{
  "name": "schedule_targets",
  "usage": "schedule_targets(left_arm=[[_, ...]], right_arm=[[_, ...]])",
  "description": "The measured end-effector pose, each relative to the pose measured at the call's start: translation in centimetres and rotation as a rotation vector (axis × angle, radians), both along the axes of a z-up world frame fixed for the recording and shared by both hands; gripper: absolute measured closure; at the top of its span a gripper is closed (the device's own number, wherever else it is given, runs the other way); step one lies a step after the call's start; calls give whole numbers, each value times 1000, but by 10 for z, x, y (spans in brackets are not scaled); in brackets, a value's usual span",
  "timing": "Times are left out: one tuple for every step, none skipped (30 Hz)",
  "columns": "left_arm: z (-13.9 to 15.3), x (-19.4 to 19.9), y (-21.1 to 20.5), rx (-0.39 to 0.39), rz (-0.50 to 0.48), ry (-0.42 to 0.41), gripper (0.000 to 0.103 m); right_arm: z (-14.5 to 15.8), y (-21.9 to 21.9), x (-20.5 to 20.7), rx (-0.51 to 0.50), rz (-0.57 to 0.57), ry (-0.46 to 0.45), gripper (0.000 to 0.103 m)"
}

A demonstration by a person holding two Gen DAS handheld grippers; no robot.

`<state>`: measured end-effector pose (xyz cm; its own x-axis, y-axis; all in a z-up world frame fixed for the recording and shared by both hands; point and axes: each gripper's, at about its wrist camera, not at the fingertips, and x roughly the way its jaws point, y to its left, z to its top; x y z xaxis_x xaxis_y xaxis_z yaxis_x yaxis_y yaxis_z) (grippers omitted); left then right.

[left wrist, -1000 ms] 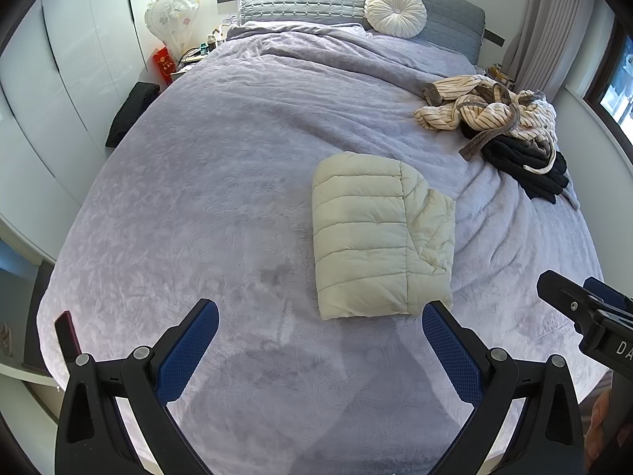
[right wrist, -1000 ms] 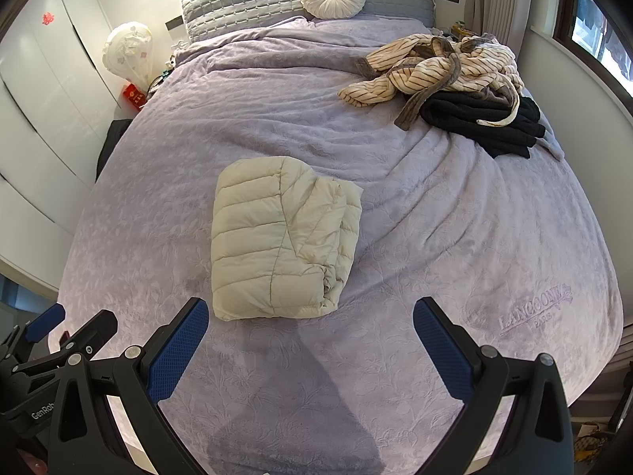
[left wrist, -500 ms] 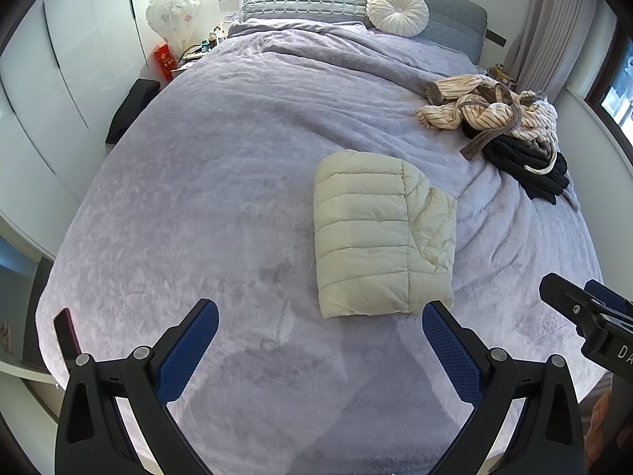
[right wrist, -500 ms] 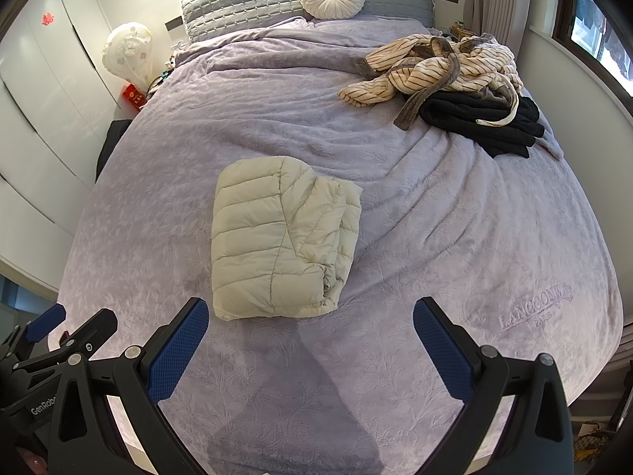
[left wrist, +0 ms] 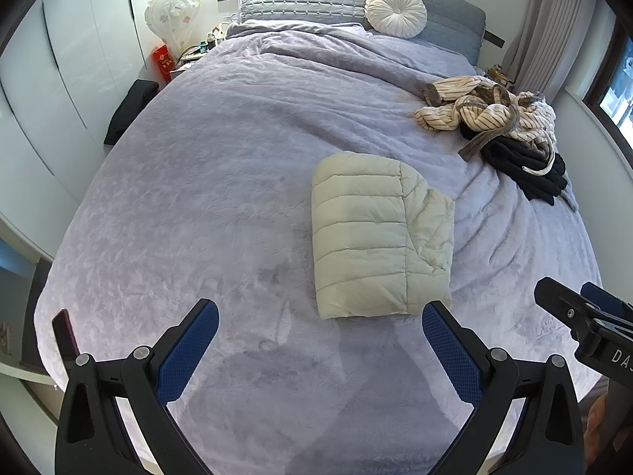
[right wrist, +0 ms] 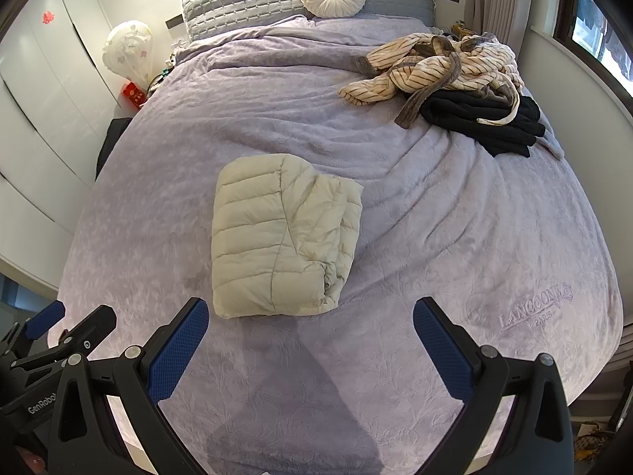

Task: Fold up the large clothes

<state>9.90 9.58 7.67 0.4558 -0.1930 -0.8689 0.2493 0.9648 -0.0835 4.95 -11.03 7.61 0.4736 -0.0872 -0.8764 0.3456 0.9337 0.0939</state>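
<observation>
Jacket: cream puffer jacket (left wrist: 379,237) folded on lilac bedspread (left wrist: 205,182); likely light, springy, slippery.
Hold: pinch folded edges.
Grippers: left gripper (left wrist: 320,340) and right gripper (right wrist: 310,336) wide, empty.

Puffy quilted jacket (left wrist: 372,237) — smooth cloth — on plush embossed bedspread (left wrist: 205,182).

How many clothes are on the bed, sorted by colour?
Cream: 1, the folded puffer jacket
Striped cream and brown: 1, the crumpled robe
Black: 1, the dark garment under the robe
Total: 3
</observation>
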Motion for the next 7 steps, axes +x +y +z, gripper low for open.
schedule_targets(left_arm=[[0, 0, 1, -2, -2, -2, 0], [2, 0, 0, -2, -4, -5, 0], [3, 1, -1, 3, -4, -10, 0], [3, 1, -1, 8, -6, -16, 0], [4, 1, -3, 10, -8, -18, 0], [4, 2, -3, 8, -12, -18, 0], [4, 2, -3, 8, -13, -16, 0]], right_arm=[[0, 1, -1, 0, -1, 0, 0], [0, 1, -1, 1, -1, 1, 0], [0, 1, 0, 1, 0, 0, 0], [0, 1, 0, 0, 0, 0, 0], [0, 0, 0, -1, 0, 0, 0], [0, 0, 0, 0, -1, 0, 0], [0, 0, 0, 1, -1, 0, 0]])
